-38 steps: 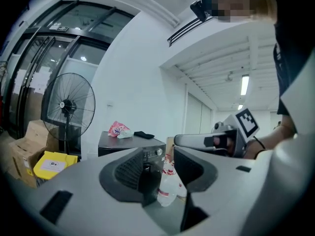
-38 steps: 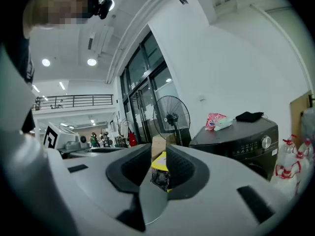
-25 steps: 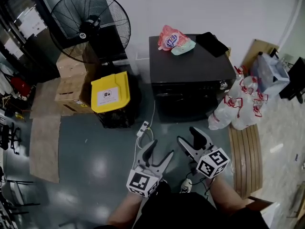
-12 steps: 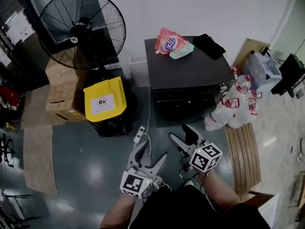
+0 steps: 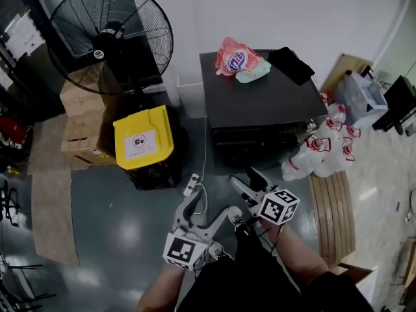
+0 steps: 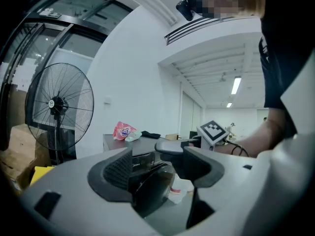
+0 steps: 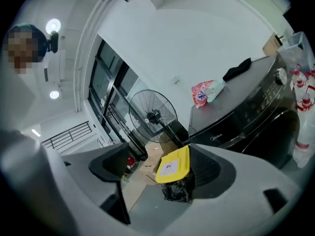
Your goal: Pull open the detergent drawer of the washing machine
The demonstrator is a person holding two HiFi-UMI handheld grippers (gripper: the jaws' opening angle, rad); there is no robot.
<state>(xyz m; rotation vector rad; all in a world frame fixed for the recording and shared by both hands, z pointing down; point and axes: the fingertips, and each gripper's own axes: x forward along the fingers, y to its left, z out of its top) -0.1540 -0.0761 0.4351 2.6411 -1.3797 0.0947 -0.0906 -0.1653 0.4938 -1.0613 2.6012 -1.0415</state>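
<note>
The black washing machine (image 5: 260,99) stands against the white wall. Its detergent drawer (image 5: 229,134) sits flush at the left end of the front panel (image 7: 231,132). My left gripper (image 5: 209,208) hangs over the grey floor in front of the machine, open, with nothing between its pads (image 6: 118,168). My right gripper (image 5: 246,179) is a little closer to the machine's front, apart from it. Its jaws are opening and hold nothing. In the right gripper view only the yellow bin (image 7: 172,166) shows between them. The machine's door (image 6: 152,186) shows through the left jaws.
A pink bag (image 5: 235,57) and a black cloth (image 5: 290,64) lie on the machine. A yellow-lidded bin (image 5: 143,138), cardboard boxes (image 5: 84,129) and a standing fan (image 5: 110,41) are at the left. White plastic bags (image 5: 325,149) and a wooden board (image 5: 333,216) are at the right. A power strip (image 5: 192,182) lies on the floor.
Both grippers have come closer to the machine's front. The right gripper has rolled and its jaws have spread wider. The left jaws have widened a little.
</note>
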